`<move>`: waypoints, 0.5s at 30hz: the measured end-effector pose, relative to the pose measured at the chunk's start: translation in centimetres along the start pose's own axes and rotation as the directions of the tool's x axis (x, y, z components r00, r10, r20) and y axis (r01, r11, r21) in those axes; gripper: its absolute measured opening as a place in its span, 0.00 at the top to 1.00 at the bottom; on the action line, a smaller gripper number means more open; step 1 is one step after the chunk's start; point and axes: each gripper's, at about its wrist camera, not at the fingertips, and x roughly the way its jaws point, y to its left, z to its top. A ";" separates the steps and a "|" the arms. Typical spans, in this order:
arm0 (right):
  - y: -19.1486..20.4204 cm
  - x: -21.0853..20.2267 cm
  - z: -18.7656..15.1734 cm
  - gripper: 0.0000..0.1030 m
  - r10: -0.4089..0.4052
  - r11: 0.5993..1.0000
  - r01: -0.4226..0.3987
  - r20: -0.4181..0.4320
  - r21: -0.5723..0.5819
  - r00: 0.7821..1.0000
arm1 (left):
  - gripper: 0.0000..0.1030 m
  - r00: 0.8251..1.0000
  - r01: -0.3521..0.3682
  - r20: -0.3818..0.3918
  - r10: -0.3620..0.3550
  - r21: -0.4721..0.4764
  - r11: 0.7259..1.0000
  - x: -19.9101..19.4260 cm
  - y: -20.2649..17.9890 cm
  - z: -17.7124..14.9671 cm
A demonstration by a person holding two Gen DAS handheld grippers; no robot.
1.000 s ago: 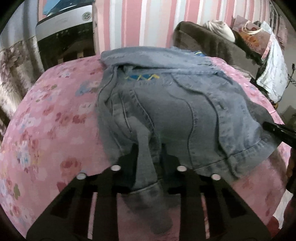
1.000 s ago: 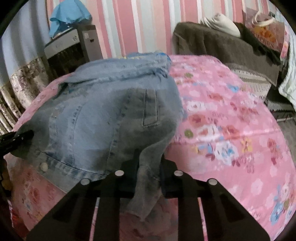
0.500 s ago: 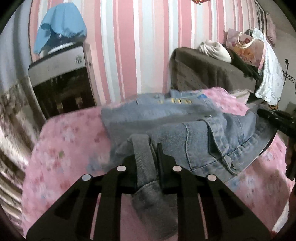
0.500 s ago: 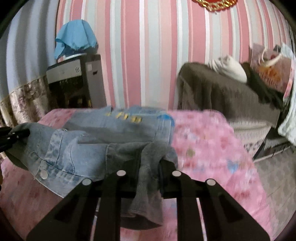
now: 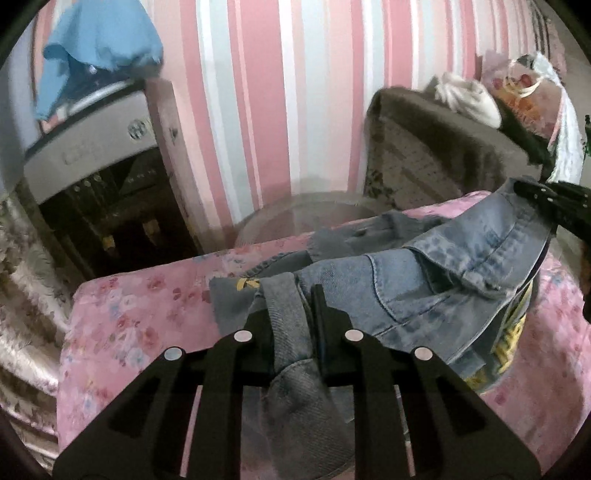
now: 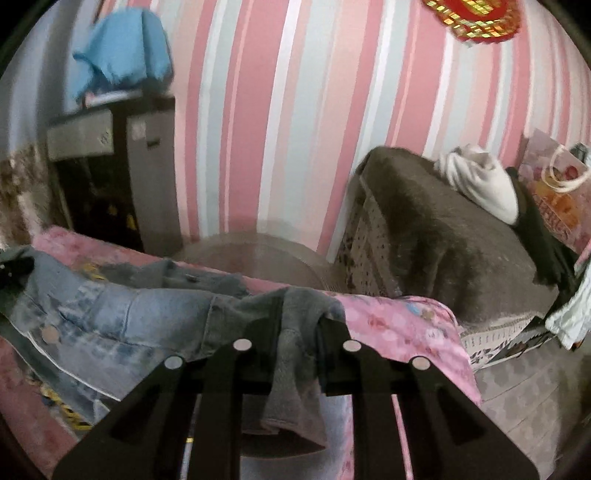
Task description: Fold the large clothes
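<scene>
Claw point(image 5: 291, 314) fingers pinch denim jacket point(image 5: 436, 280), cuff hidden below.

Pink floral bedspread point(image 5: 122, 325) covers the bed. Wall behind in pink, white and pale blue stripes point(image 6: 280, 110). Blue cloth point(image 6: 122, 44) heaped atop a grey-and-black appliance point(image 5: 96, 155), far left. Brown-covered sofa point(image 6: 443, 229) at right, white bundle point(image 6: 480, 181) and printed gift bag point(image 6: 557, 192) on it. Red ornament point(image 6: 476, 14) high on wall.

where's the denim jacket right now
The denim jacket hangs lifted over the pink floral bed, stretched between the left gripper and the right gripper, each clamped on a sleeve end.
</scene>
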 end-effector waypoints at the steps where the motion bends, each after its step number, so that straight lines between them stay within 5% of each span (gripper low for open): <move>1: 0.0 2.0 0.1 0.85 0.005 1.000 -0.005 -0.041 0.002 0.999 | 0.84 1.000 0.009 -0.027 -0.009 0.005 1.000 1.7 0.3 0.4; 7: -0.1 9.0 -2.4 0.84 0.033 0.999 -0.028 -0.169 0.033 0.985 | 0.81 0.985 0.061 -0.158 -0.066 -0.040 0.997 10.0 1.9 -0.4; 12: -0.5 8.4 -3.0 0.76 0.082 0.995 -0.074 -0.144 0.061 0.986 | 0.76 0.988 0.049 -0.148 -0.047 0.010 0.999 10.4 1.1 -1.0; 15: -1.6 6.0 -2.6 0.41 0.163 0.981 -0.152 -0.082 0.124 0.983 | 0.49 0.986 0.089 -0.144 -0.087 0.002 0.996 9.5 0.9 -0.5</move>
